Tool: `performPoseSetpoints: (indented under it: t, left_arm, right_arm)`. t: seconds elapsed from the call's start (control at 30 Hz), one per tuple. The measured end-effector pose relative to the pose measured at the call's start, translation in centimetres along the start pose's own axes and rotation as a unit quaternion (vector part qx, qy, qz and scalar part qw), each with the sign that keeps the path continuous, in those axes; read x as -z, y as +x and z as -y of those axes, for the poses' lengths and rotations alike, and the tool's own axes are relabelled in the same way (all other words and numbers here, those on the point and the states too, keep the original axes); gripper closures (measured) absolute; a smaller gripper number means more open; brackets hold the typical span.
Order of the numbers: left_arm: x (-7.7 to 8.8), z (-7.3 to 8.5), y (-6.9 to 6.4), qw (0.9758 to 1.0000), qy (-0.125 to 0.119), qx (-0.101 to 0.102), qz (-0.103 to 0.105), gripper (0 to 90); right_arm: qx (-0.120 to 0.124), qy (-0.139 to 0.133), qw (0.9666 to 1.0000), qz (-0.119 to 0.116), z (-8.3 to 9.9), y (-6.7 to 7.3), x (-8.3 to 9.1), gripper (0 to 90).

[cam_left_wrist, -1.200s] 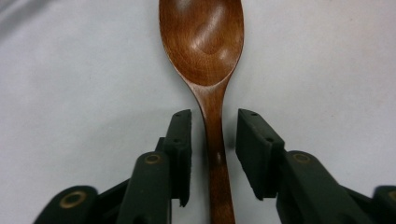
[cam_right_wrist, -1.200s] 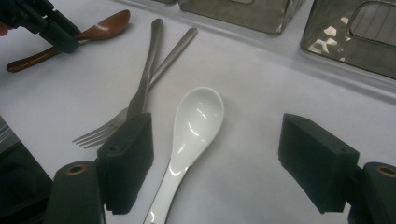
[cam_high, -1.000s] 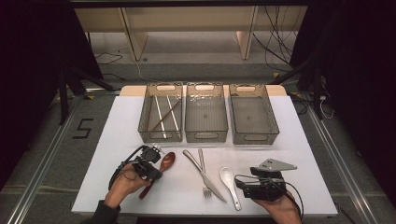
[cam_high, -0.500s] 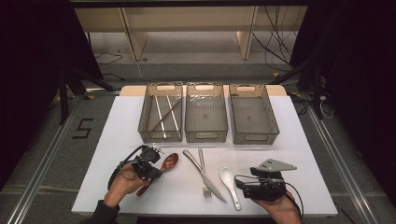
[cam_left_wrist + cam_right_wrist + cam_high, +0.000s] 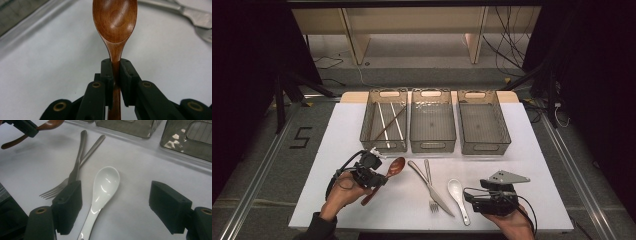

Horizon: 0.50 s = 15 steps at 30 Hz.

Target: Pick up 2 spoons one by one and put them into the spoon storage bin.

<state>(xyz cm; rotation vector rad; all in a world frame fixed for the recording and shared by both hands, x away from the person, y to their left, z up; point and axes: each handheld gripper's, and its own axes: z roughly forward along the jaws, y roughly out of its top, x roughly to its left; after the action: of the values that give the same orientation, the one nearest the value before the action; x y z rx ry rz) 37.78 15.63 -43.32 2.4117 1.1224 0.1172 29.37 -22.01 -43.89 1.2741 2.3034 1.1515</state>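
Closing over the last second, the left gripper (image 5: 373, 171) now has its jaws clamped on the wooden spoon (image 5: 393, 168), whose bowl has lifted slightly toward the bins. From the high view, a "5" (image 5: 300, 137) is marked on the floor left of the table (image 5: 532, 150); the right gripper (image 5: 492, 200) rests near the white spoon (image 5: 458, 195).

Left gripper view: both pads press the wooden spoon's (image 5: 115, 25) neck, the bowl pointing away.

Right gripper view: the jaws stand wide apart around the white spoon (image 5: 103, 186), not touching it; fork (image 5: 53, 190) and knife (image 5: 78, 157) lie crossed beside.
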Motion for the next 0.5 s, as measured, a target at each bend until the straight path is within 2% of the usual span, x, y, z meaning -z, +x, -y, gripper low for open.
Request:
performPoseSetpoints:
  t: [0.2,0.5]
  left_arm:
    - [0.8,-1.1,-0.2,0.9993,-0.035,0.002,0.010,81.3]
    - [1.6,-2.7,0.0,0.9977,-0.067,0.004,0.014,81.3]
  right_arm:
    - [-0.003,0.000,1.0000,0.000,0.0,0.0,0.0,27.5]
    - [-0.004,0.000,1.0000,0.000,0.0,0.0,0.1,27.5]
